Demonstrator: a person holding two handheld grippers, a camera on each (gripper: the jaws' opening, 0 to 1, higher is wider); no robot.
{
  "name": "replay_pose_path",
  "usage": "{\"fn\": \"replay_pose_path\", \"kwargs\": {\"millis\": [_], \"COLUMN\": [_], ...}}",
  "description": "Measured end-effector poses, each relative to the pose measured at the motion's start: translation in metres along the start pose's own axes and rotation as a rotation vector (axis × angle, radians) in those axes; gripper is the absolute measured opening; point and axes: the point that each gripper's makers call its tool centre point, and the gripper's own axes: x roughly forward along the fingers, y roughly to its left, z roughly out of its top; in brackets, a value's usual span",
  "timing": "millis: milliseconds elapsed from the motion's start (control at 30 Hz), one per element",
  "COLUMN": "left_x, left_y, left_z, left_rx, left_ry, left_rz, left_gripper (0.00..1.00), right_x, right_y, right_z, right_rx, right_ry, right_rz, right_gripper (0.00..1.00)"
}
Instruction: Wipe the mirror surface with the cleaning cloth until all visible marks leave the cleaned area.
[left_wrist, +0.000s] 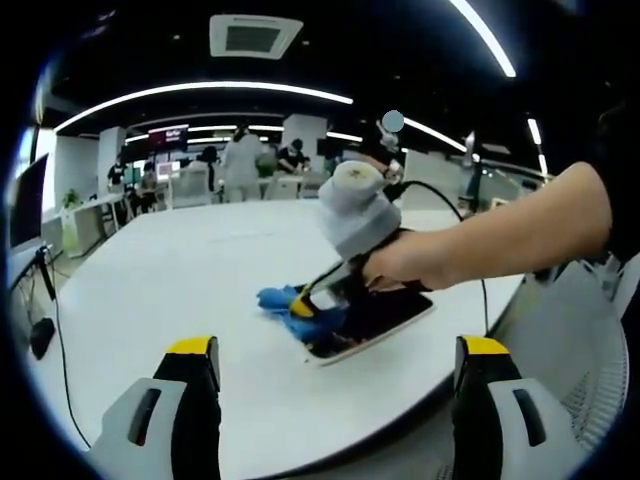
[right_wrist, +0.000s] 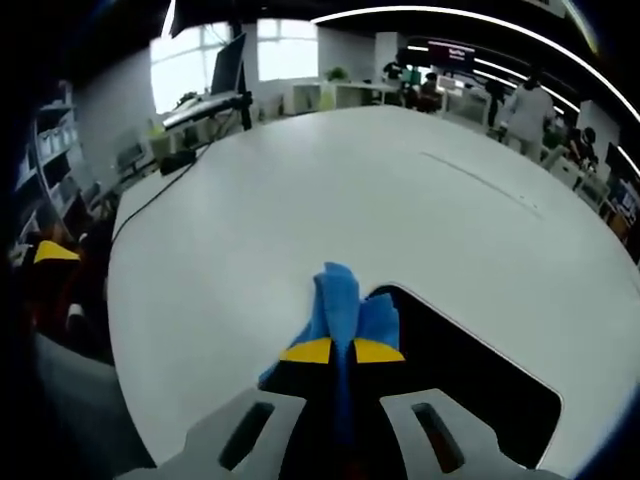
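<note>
A flat mirror (left_wrist: 378, 318) with a pale frame lies on the white table (left_wrist: 180, 280); its dark face also shows in the right gripper view (right_wrist: 470, 385). A blue cleaning cloth (right_wrist: 345, 305) is pinched in my right gripper (right_wrist: 342, 352), whose yellow-tipped jaws are shut on it at the mirror's edge. In the left gripper view that same right gripper (left_wrist: 318, 303), held by a person's hand (left_wrist: 400, 265), presses the cloth (left_wrist: 285, 300) onto the mirror's near-left end. My left gripper (left_wrist: 338, 365) hangs open well short of the mirror, with nothing between its jaws.
A black cable (left_wrist: 55, 330) runs along the table's left edge. Desks, monitors (right_wrist: 228, 55) and several people (left_wrist: 243, 165) fill the room behind. A mesh chair (left_wrist: 585, 330) stands at the right of the table.
</note>
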Motion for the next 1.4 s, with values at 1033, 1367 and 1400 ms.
{"fn": "replay_pose_path", "kwargs": {"millis": [1033, 1367, 1400], "left_x": [0.0, 0.0, 0.0], "left_y": [0.001, 0.001, 0.001], "left_z": [0.001, 0.001, 0.001], "left_rx": [0.001, 0.003, 0.002], "left_ry": [-0.008, -0.012, -0.012], "left_rz": [0.007, 0.009, 0.007], "left_gripper": [0.97, 0.97, 0.97], "right_x": [-0.022, -0.031, -0.032], "right_y": [-0.03, -0.045, -0.047], "right_z": [-0.023, -0.034, -0.034], "right_rx": [0.0, 0.021, 0.021], "right_ry": [0.02, 0.029, 0.03], "right_rz": [-0.036, -0.054, -0.055], "right_gripper": [0.0, 0.0, 0.0]}}
